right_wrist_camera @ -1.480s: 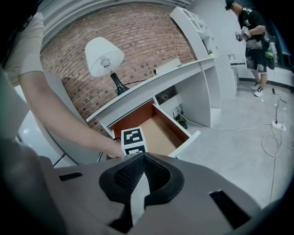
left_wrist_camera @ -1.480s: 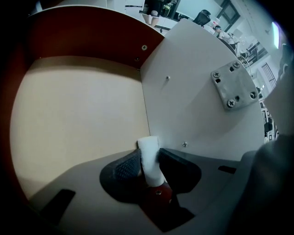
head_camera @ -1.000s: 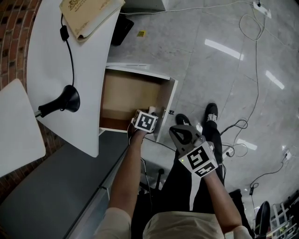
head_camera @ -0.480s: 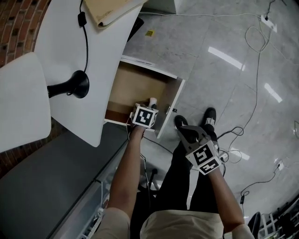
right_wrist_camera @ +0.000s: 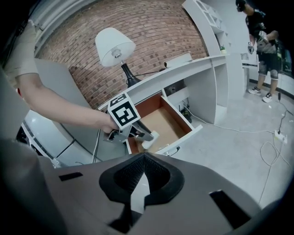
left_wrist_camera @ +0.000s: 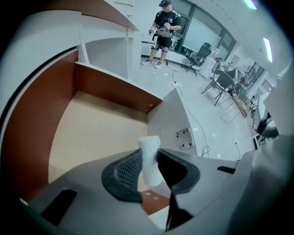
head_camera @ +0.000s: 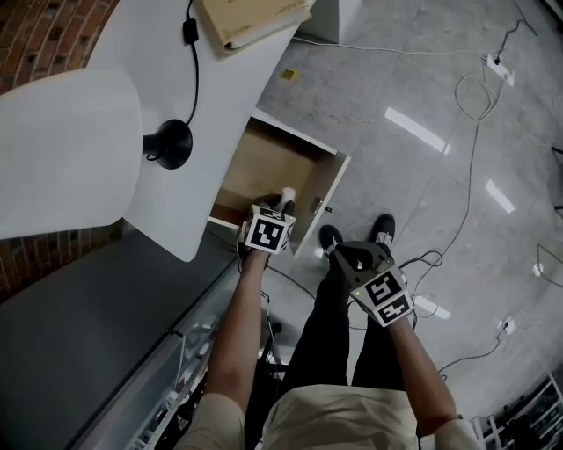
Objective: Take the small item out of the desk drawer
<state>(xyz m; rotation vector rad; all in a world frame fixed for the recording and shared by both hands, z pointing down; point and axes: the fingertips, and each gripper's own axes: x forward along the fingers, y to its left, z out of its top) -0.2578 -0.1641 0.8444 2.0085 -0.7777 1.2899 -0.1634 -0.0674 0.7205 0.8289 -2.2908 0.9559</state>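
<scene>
One open drawer (head_camera: 264,167), left tongs (left_wrist_camera: 148,155) clamping one white cylinder (left_wrist_camera: 149,142), right tongs (right_wrist_camera: 144,176) closed, empty.

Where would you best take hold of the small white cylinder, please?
Grip the small white cylinder across its round sides at mid-length, coming square to its long axis, as the left gripper does over the drawer: it is slim and straight.

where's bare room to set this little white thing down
Desk top between lamp base and book is bare. Drawer floor beyond the left gripper and its item is bare too. Cables crowd the floor by the shoes.
</scene>
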